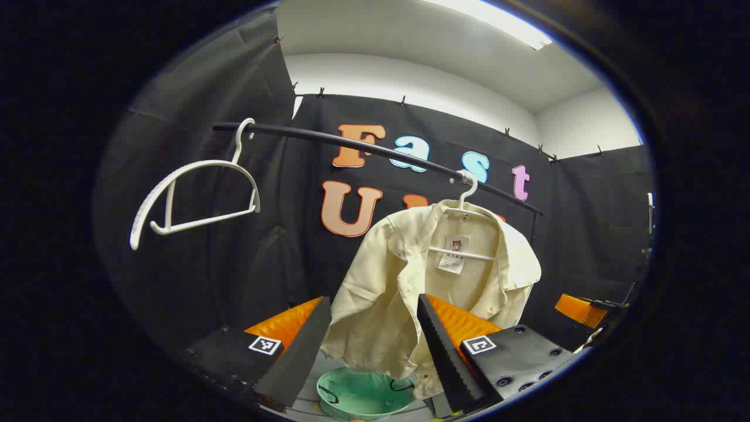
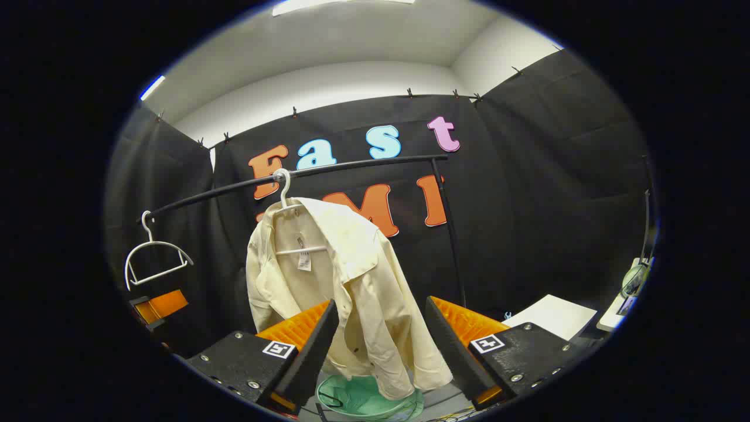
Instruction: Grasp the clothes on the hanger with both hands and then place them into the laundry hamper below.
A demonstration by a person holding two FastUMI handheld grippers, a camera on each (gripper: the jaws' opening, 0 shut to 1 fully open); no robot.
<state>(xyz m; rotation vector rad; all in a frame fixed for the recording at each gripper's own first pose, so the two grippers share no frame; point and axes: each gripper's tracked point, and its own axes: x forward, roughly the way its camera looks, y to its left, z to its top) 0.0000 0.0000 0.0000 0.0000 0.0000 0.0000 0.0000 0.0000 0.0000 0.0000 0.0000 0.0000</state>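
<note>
Shirt (image 1: 410, 275) hung on hanger (image 1: 469, 196) on rail (image 1: 351, 142), hem above green hamper (image 1: 363, 395). Left claw (image 1: 372, 346) spread wide, empty; right claw (image 2: 381, 346) likewise. Spare hanger (image 1: 193, 199) bare. Nothing grasped yet; grasp and drop remained.

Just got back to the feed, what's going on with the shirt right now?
A cream button-up shirt hangs on a white plastic hanger from the black clothes rail, above a green round laundry hamper. The left gripper and right gripper are both open, fingers spread either side of the shirt's lower part, neither gripping it yet. A second, empty white hanger hangs farther along the rail.
</note>
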